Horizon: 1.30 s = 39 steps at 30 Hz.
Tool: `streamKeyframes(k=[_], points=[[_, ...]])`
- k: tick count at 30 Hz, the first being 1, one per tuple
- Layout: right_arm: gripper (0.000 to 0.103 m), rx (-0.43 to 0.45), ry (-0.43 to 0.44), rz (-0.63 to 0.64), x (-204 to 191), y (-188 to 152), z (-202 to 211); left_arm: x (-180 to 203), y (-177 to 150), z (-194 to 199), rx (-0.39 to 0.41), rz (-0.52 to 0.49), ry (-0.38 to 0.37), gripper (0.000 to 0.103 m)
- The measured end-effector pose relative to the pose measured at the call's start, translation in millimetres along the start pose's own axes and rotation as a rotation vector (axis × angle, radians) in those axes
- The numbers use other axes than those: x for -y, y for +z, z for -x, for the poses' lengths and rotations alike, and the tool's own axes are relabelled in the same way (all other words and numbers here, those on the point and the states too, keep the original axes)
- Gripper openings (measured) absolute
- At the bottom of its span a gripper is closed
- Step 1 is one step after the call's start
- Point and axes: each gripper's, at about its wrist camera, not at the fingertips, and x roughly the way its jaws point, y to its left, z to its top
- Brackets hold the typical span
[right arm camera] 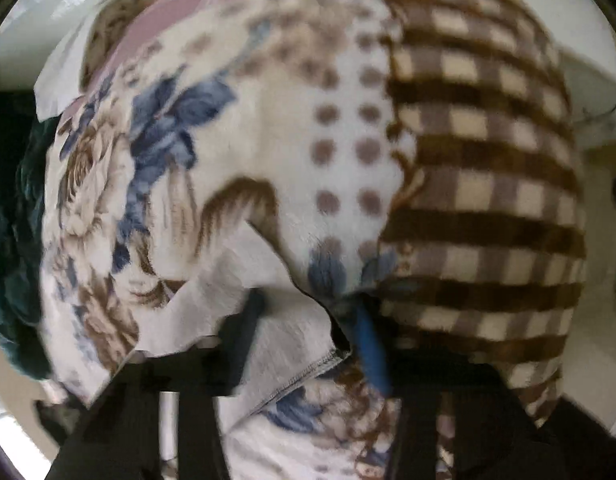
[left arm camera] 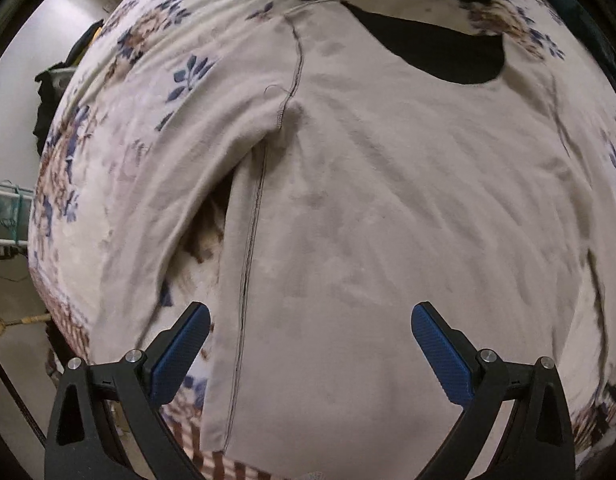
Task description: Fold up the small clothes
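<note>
While blur hides the right tongs (right arm camera: 308, 332), cloth (right arm camera: 244, 320) drapes them.

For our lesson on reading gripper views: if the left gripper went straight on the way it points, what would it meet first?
Most likely the beige shirt spread on the floral blanket. The left gripper is open, its blue pads apart, with only that cloth ahead; how near it lies is unclear.

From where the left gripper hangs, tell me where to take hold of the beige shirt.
Probably grip the beige shirt at its near left hem corner, coming straight down. It lies flat on the floral blanket, and the side seam ends there at a free edge. The left gripper is open just above it.
</note>
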Motion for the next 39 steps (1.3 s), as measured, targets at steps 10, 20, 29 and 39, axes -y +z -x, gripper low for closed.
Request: streamKeyframes(k=[10, 20, 29, 39], points=[[0.003, 0.183, 0.001, 0.425, -96, -89, 45, -63, -2, -2, 0.035, 0.068, -0.051, 0.103], [0.003, 0.089, 0.136, 1.350, -221, -360, 88, -193, -47, -11, -0.025, 0.320, -0.011, 0.103], [0.002, -0.097, -0.100, 2.069, -99, -598, -4, -272, -104, -53, -0.082, 0.419, 0.093, 0.103], [0.003, -0.129, -0.238, 2.263, 3, -634, -11, -314, -134, -65, -0.123, 0.522, 0.069, 0.103]])
